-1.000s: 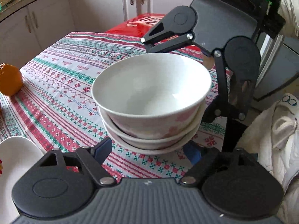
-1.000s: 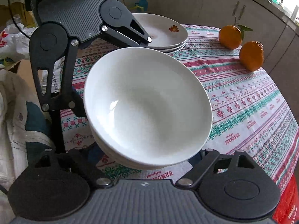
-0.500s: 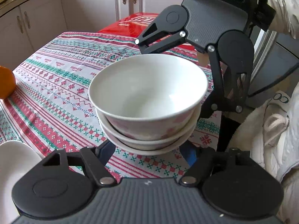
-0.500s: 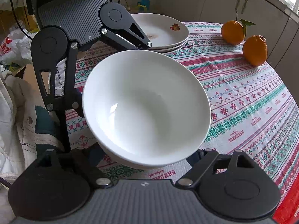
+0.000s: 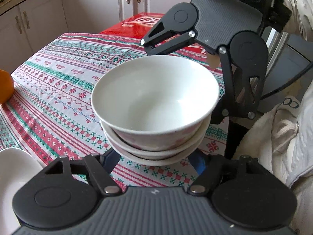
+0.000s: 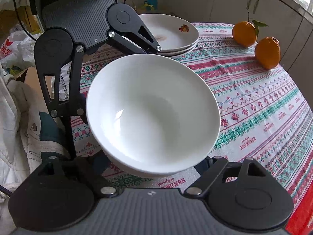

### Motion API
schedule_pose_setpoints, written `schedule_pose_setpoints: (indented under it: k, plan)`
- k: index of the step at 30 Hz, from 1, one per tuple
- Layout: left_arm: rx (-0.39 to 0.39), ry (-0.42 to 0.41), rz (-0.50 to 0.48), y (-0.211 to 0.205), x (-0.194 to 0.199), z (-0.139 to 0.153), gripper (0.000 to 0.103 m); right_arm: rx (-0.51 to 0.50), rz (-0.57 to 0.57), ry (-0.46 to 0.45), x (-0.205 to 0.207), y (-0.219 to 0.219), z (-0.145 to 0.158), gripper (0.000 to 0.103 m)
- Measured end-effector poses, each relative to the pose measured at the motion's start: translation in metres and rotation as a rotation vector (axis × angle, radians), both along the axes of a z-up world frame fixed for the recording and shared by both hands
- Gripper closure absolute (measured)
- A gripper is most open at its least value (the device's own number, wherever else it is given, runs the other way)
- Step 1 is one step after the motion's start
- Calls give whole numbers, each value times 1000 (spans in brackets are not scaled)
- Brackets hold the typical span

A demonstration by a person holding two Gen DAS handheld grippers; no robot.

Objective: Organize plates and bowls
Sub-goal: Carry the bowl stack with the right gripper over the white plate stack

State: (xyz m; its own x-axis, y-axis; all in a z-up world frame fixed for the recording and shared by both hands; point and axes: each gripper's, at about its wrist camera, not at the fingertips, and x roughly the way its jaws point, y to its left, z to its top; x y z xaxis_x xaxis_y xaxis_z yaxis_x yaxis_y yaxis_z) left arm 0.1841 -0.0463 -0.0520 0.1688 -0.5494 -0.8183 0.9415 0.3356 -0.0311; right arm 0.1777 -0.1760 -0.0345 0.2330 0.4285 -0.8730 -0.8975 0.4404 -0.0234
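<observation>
A stack of white bowls (image 5: pixel 156 105) with faint pink patterns stands on the patterned tablecloth (image 5: pixel 58 90); it also shows in the right wrist view (image 6: pixel 154 115). My left gripper (image 5: pixel 156 158) is open, its fingers spread either side of the stack's near base. My right gripper (image 6: pixel 154 168) is open the same way from the opposite side. Each gripper faces the other across the bowls. The fingertips are hidden under the bowls. A stack of white plates (image 6: pixel 172 33) with a flower print lies at the far side.
Two oranges (image 6: pixel 256 41) sit at the table's far right in the right wrist view. A red box (image 5: pixel 140 25) lies beyond the table edge. White cloth and bags (image 6: pixel 17 117) are beside the table. Cabinets (image 5: pixel 78 5) stand behind.
Both grippers have shifted slightly around the bowl stack; the stack stays in place on the cloth. The jaws stay open.
</observation>
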Motion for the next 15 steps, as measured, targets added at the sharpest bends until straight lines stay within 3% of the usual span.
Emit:
schedule_pose_setpoints:
  k: [15]
  plan:
    - [-33, -100, 143, 50, 4, 42, 28, 2, 132, -97, 26, 44, 44, 13]
